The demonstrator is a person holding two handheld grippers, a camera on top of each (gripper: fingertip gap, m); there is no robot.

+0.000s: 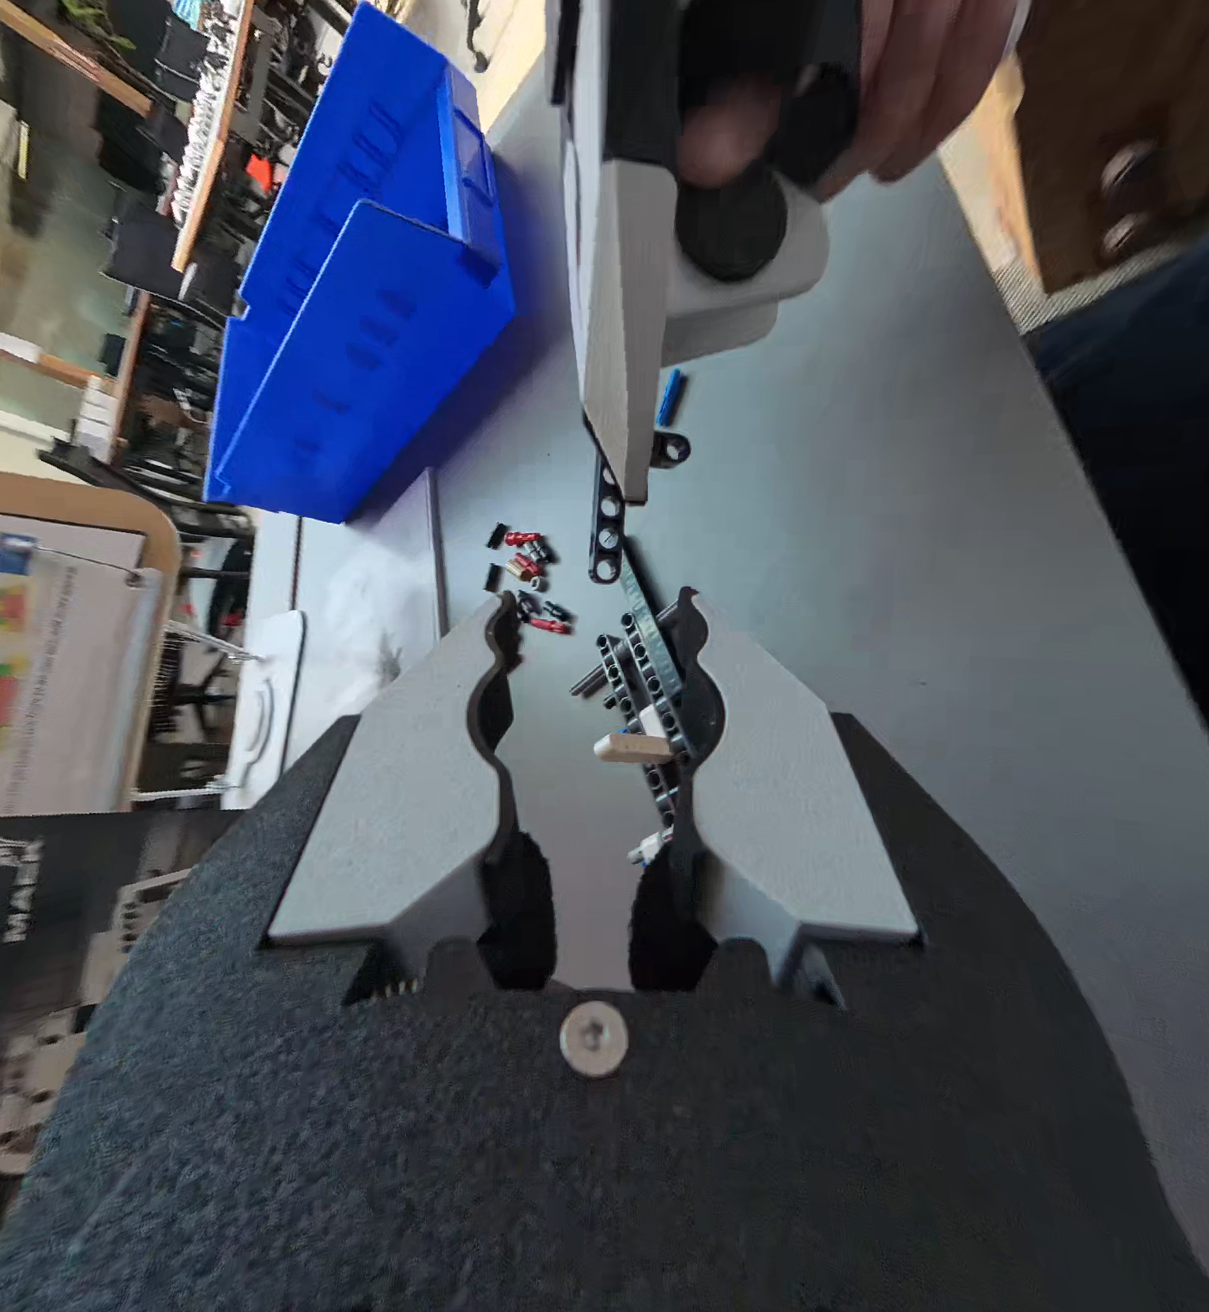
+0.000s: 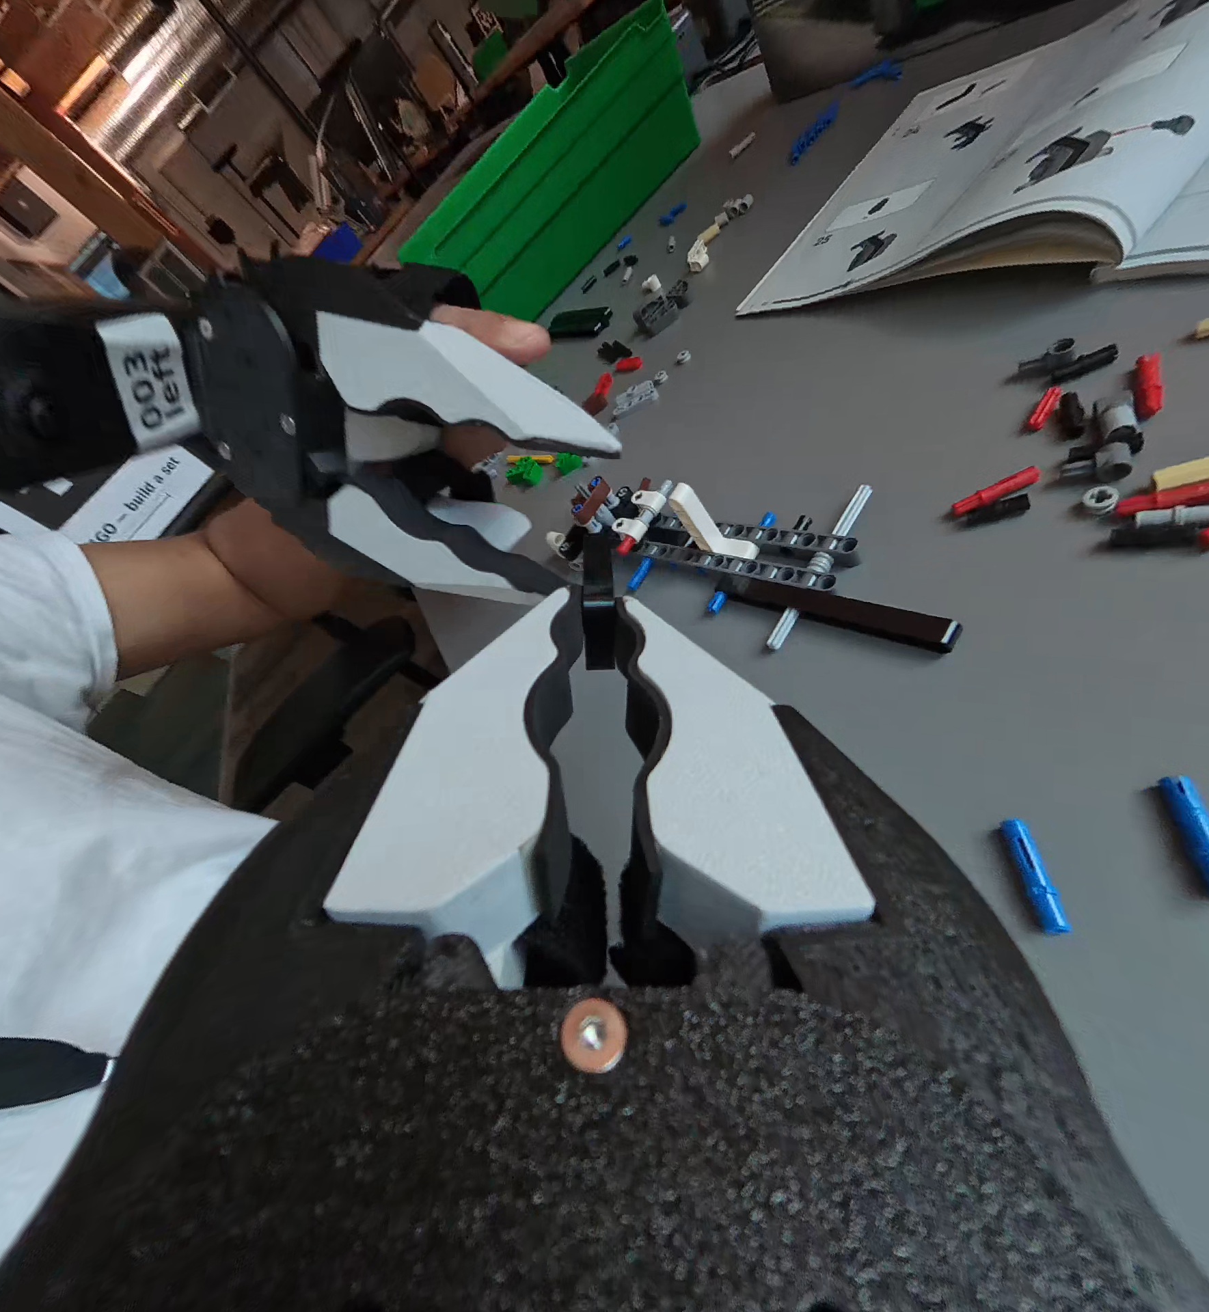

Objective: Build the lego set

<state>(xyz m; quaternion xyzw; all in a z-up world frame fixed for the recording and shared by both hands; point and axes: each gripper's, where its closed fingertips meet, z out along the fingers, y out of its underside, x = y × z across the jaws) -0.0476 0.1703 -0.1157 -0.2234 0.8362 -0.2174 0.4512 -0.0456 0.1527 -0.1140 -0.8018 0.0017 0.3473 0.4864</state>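
My right gripper (image 2: 598,600) is shut on a short black beam (image 2: 598,639) that stands up between its pads. The beam's far end reaches the left end of a dark grey beam assembly (image 2: 750,547) that lies on the grey table (image 2: 871,745). In the left wrist view the right gripper (image 1: 622,468) comes in from the top with the black holed beam (image 1: 607,529) hanging from it. My left gripper (image 1: 598,596) is open and holds nothing. The assembly (image 1: 647,681) lies beside its right finger (image 1: 743,710). In the right wrist view its open jaws flank the assembly's left end.
A blue bin (image 1: 374,319) stands at the far left, a green bin (image 2: 573,163) at the back. An open instruction booklet (image 2: 1013,177) lies at the far right. Loose red, black and grey pins (image 2: 1155,483), blue pins (image 2: 1034,887) and a long black beam (image 2: 871,621) lie scattered. Both grippers' tips are close together, under 4 cm apart.
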